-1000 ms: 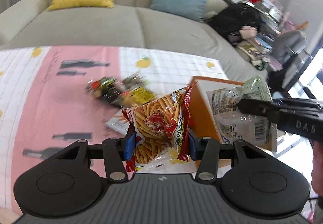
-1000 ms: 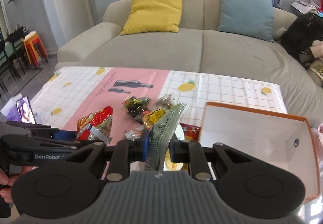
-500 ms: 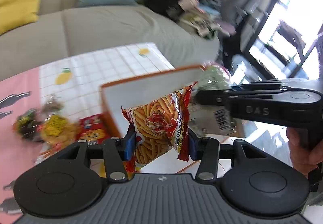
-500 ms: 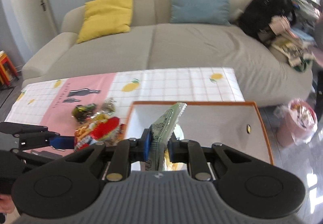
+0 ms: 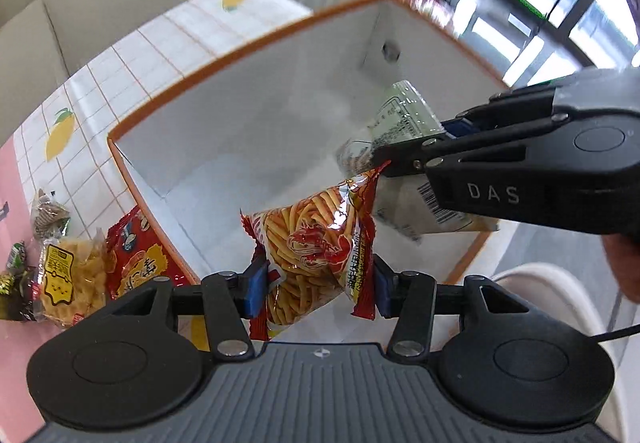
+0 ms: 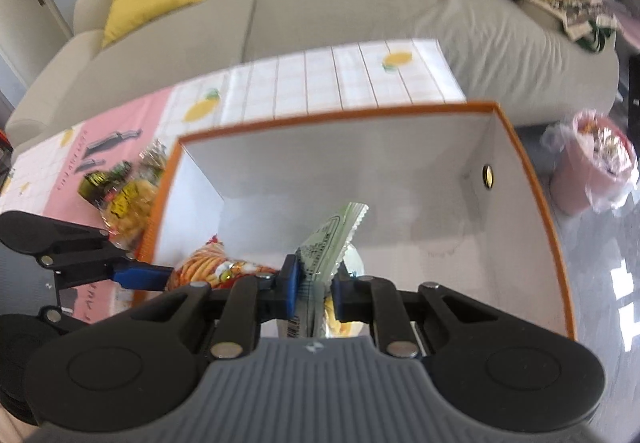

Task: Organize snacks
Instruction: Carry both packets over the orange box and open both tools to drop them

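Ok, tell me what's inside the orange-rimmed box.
The box shows bare white walls and floor. Both held packets, the red fries bag and green-edged packet, cover part of the floor, so that part stays unseen.

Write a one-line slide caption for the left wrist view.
Left tool grips a red bag of stick snacks over the orange-rimmed white box, beside the right tool holding a green-and-clear packet.

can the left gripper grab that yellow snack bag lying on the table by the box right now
Probably not as things stand. The left gripper is shut on the red bag of orange sticks above the orange-rimmed white box; the yellow snack bag lies outside the box's wall. It would need to release first.
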The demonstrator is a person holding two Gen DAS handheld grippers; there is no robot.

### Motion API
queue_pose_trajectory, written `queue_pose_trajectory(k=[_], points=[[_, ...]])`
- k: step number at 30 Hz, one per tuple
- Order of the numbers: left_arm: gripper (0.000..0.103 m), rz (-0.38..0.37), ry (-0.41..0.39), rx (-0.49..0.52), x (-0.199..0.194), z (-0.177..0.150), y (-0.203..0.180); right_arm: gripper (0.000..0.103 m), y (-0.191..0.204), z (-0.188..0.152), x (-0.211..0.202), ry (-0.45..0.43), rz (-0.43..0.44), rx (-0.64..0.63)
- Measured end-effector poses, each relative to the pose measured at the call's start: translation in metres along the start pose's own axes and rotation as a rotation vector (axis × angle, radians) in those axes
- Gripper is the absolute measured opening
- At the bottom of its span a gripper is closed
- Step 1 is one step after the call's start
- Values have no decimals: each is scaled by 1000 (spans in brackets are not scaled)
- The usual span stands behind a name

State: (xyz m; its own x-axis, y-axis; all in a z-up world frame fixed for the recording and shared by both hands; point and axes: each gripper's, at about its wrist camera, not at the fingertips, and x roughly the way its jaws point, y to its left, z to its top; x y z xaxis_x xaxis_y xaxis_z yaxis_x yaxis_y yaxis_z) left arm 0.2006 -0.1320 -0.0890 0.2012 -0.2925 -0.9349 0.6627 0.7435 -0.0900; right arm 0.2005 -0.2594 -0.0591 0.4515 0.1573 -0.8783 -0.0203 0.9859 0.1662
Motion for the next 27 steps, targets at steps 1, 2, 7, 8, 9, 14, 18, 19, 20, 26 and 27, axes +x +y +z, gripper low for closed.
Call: queue_pose_trajectory(k=[1, 2, 7, 8, 9, 14, 18, 19, 20, 26, 27], points=[[59, 8, 18, 11, 3, 0, -1, 14, -1, -1, 5, 17, 3, -3], [59, 11, 43, 23, 7, 0, -2, 14, -1, -2, 10, 36, 13, -6], [60, 16, 125, 92, 21, -1, -6, 14, -1, -5, 25, 83, 14, -20], [60, 19, 131, 104, 22, -1, -7, 14, -2, -6, 27, 90, 13, -17], [60, 21, 138, 109, 22, -1, -7, 14, -2, -7, 30, 97, 14, -16], [68, 40, 153, 117, 27, 3, -10, 14, -4, -7, 28, 105, 16, -11], [87, 37, 125, 107, 28, 11, -5, 14, -4, -3, 29, 110, 18, -1], [87, 37, 116, 110, 27, 11, -4, 15, -3, -3, 29, 110, 15, -2], [87, 38, 111, 112, 26, 11, -4, 15, -3, -2, 29, 110, 15, -1], [87, 35, 72, 113, 5, 3, -3, 15, -1, -2, 29, 112, 17, 1], [87, 33, 64, 107, -2, 2, -5, 15, -1, -2, 29, 114, 24, 1]])
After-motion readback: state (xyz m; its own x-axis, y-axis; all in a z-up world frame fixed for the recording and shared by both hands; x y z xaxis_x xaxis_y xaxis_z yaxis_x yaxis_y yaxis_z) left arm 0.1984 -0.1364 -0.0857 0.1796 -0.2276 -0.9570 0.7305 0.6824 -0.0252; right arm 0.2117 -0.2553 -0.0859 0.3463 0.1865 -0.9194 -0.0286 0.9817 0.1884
